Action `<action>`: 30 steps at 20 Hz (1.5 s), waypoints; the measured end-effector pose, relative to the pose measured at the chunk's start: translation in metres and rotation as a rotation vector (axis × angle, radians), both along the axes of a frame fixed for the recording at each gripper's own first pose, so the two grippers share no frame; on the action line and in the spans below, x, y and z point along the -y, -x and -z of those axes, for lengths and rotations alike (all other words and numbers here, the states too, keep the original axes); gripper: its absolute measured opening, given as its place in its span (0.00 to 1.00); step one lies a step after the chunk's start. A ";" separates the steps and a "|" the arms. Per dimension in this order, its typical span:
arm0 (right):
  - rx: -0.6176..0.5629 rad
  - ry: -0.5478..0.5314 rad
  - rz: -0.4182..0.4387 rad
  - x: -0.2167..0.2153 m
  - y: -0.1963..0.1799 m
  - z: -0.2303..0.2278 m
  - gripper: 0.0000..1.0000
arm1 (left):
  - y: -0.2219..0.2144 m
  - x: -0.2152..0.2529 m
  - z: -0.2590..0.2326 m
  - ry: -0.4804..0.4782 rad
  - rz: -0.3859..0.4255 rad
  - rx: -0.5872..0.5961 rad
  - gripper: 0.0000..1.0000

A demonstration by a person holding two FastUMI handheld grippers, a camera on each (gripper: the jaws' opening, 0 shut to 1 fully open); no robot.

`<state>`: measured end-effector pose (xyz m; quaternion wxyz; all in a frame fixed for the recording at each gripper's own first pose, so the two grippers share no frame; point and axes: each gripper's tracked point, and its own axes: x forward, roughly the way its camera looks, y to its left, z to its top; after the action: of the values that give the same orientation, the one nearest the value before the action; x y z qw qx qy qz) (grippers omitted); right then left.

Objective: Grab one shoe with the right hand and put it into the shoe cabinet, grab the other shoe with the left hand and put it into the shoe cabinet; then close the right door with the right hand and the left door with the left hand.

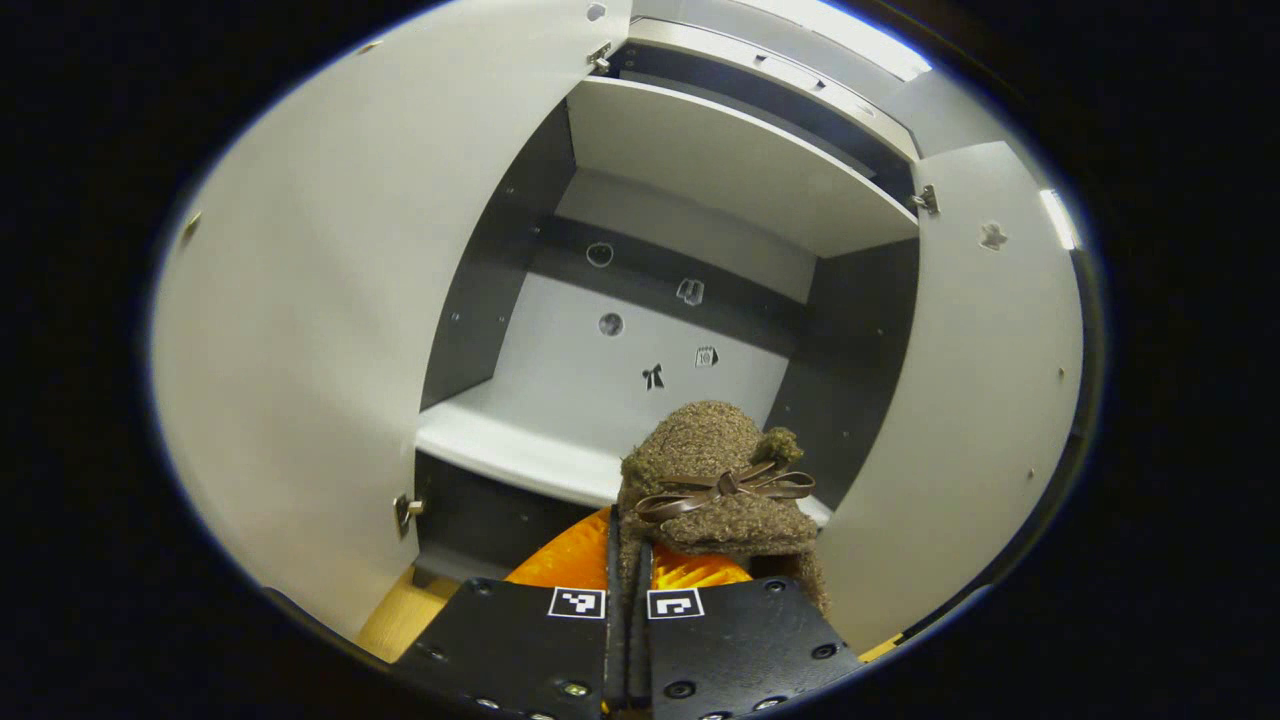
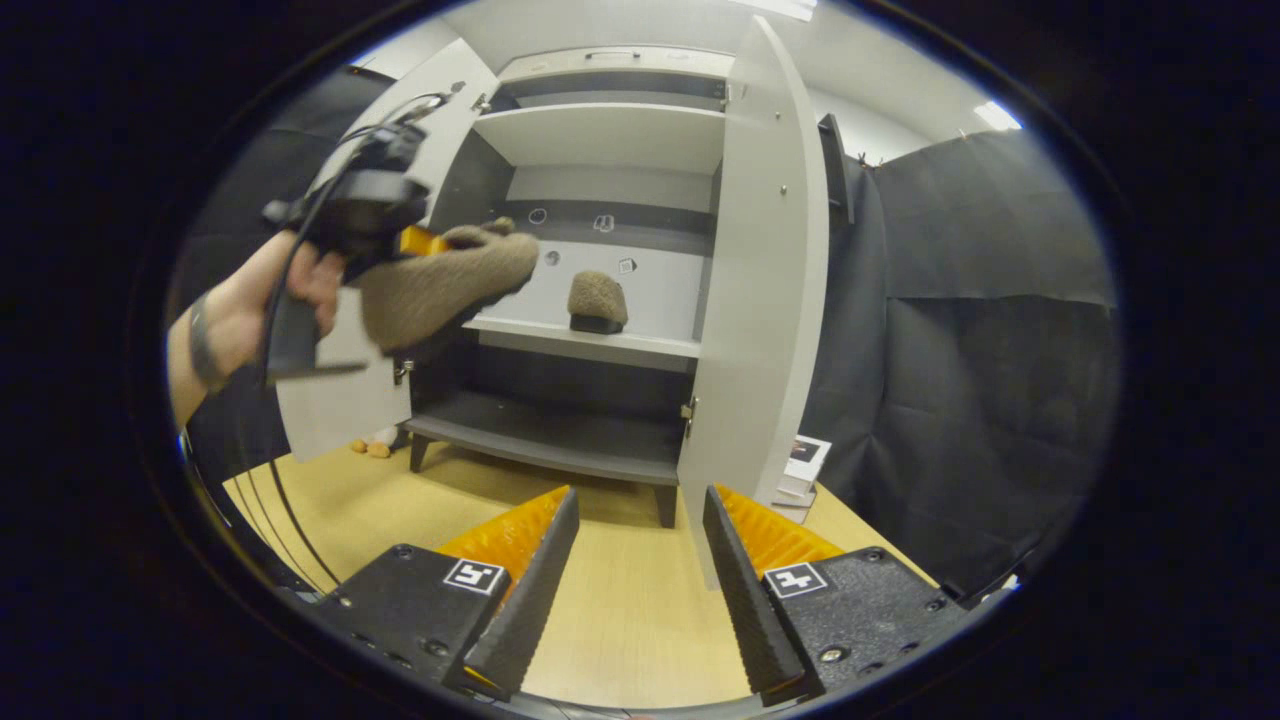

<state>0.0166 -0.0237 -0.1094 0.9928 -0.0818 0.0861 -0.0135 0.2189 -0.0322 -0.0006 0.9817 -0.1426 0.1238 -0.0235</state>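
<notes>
A: Nearest thing: left claw [image 1: 628, 610], fingers pinched on the held shoe [image 1: 715, 490], fuzzy brown, bow on top. It's up in front of the cabinet [image 1: 700, 160], short of the middle shelf [image 1: 520, 450].

B: Right claw [image 2: 640, 540]?

A: Jaws apart, nothing in them, hanging back low over the floor [image 2: 620, 610]. Its view also has the left claw farther off [image 2: 370, 200], a hand [image 2: 270, 295] on it, the shoe [image 2: 440, 280] carried toward the opening.

B: Go big to small then. Cabinet [image 2: 600, 130]?

A: Open. Left door [image 1: 320, 300] swung wide, right door [image 1: 980, 400] swung out too; from the right gripper view the right door [image 2: 765, 260] is nearly edge-on. Middle shelf [image 2: 590, 338] already holds the first shoe [image 2: 598, 298], toward the right side.

B: So step?

A: Looks like step two: first shoe is in, second is mid-carry on the left.

B: Next move?

A: My read: push the left claw forward over the shelf lip, lower the shoe on the free stretch left of the first one, then release and back out. Watch the sole clearing the shelf edge. Doors come after, right one first.
</notes>
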 end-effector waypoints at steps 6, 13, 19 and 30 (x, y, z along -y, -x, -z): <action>0.010 -0.015 0.017 0.006 0.005 -0.004 0.81 | -0.126 -0.024 0.031 -0.068 -0.081 -0.212 0.01; 0.012 -0.040 0.061 0.022 0.009 -0.002 0.81 | -0.170 -0.025 0.094 -0.002 -0.133 -0.437 0.01; -0.003 -0.072 0.078 0.025 0.008 0.003 0.81 | -0.175 -0.022 0.096 -0.017 -0.093 -0.474 0.03; -0.017 -0.066 0.030 0.011 0.005 0.006 0.80 | -0.095 -0.007 -0.028 -0.096 0.037 -0.116 0.74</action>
<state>0.0118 -0.0346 -0.1159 0.9939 -0.0477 0.0960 -0.0249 0.3143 -0.0252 0.0278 0.9781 -0.0942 0.1839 -0.0273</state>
